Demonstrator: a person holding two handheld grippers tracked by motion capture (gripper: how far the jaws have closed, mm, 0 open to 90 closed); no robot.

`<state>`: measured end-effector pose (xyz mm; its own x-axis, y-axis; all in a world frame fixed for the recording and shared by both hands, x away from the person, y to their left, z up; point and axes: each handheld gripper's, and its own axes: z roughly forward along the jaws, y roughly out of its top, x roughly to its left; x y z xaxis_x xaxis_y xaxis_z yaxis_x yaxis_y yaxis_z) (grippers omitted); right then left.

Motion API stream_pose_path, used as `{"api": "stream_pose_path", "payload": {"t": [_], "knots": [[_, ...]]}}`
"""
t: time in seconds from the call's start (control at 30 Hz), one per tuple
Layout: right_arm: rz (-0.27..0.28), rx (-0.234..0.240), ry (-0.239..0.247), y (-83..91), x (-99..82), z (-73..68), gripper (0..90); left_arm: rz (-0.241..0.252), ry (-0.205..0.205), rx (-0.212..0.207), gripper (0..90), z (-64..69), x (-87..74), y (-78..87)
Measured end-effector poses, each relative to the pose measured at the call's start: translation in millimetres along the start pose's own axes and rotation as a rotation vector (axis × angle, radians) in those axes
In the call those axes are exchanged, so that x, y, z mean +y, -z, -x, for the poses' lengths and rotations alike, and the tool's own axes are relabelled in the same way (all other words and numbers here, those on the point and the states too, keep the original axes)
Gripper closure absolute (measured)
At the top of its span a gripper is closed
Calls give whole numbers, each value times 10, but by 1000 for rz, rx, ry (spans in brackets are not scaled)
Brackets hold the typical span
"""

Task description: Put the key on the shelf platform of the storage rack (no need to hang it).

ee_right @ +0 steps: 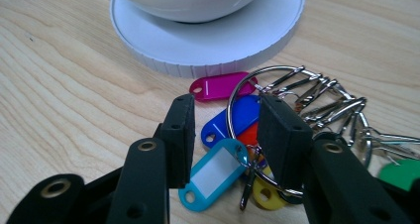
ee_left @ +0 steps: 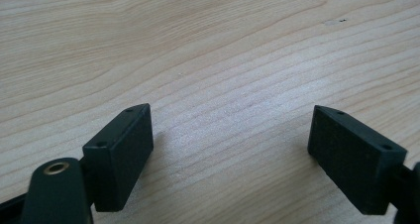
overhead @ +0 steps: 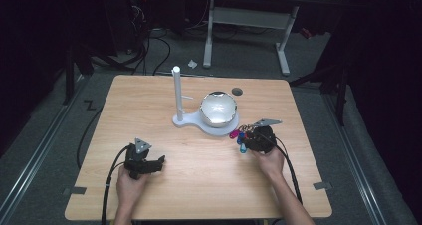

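**Right gripper straddling the key-tag bunch beside the white stand**

Nearest us, we are seeing 2 forearms coming in over the front edge of the wooden table. The left gripper is resting low over bare wood at the front left, its 2 black jaws standing wide apart with nothing between them.

A little farther in, on the right side, the right gripper is sitting over the bunch of key tags — its jaws are partly apart, straddling the steel ring along with the light-blue tag and the dark-blue tag. One pad is lying against the ring; we cannot tell whether the jaws are pressing on it. The bunch is lying flat on the table, with a magenta tag pointing toward the stand.

Just beyond the bunch, the white stand is sitting near the table's middle — a round bowl on its base, an upright post beside it.
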<state>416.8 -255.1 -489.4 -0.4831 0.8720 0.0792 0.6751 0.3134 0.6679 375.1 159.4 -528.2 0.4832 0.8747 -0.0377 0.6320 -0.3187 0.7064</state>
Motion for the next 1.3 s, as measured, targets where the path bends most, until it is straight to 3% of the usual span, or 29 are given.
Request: {"api": "stream_pose_path", "payload": {"t": [0.33, 0.73, 1.3], "knots": [[-41, -13, 4, -151, 2, 17, 603, 0, 1, -1, 182, 1, 0, 0], [-59, -23, 48, -221, 31, -31, 609, 0, 1, 0, 182, 0, 0, 0], [-77, -48, 71, -361, 115, -57, 686, 0, 1, -1, 183, -1, 0, 0]]}}
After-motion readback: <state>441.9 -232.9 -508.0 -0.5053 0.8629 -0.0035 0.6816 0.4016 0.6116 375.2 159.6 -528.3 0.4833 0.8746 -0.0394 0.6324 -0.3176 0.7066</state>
